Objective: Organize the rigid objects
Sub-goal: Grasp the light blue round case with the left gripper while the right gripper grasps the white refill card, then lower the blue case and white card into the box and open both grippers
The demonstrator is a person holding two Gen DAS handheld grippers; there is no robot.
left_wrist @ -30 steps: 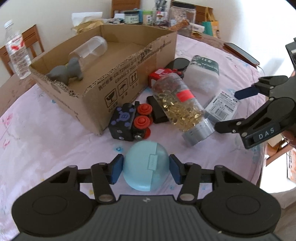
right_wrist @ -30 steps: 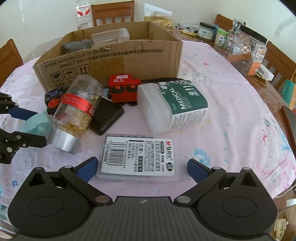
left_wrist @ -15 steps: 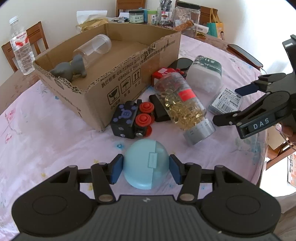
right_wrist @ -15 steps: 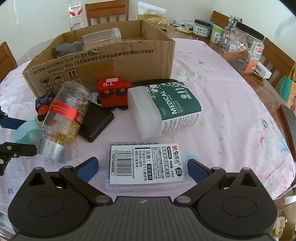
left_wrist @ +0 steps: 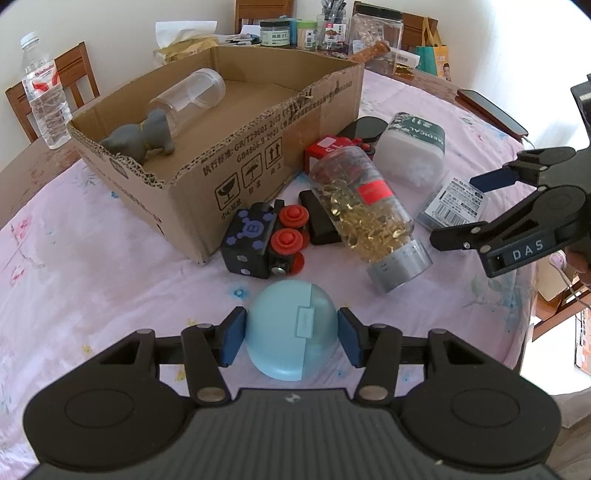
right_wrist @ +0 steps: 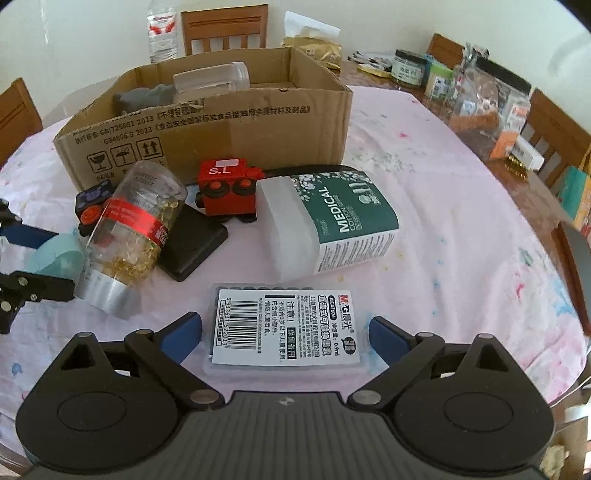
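Observation:
My left gripper (left_wrist: 291,336) is shut on a light blue dome-shaped case (left_wrist: 291,328), held above the pink tablecloth. My right gripper (right_wrist: 285,332) is open, its pads on either side of a flat clear packet with a barcode label (right_wrist: 284,330) that lies on the cloth. The cardboard box (left_wrist: 255,158) stands beyond, holding a grey toy animal (left_wrist: 142,138) and a clear jar (left_wrist: 190,98). In front of it lie a capsule bottle (left_wrist: 365,218), a black toy car with red wheels (left_wrist: 266,240), a red toy car (right_wrist: 225,192) and a medical cotton box (right_wrist: 328,225).
A black flat pad (right_wrist: 188,247) lies under the bottle. A water bottle (left_wrist: 44,107), chairs and several jars (left_wrist: 373,26) stand at the table's far edge. A phone (left_wrist: 491,116) lies at the right edge. The table edge is near on the right.
The left gripper has risen and pulled back a little with the blue case. The right gripper has moved forward and down so the packet lies between its pads.

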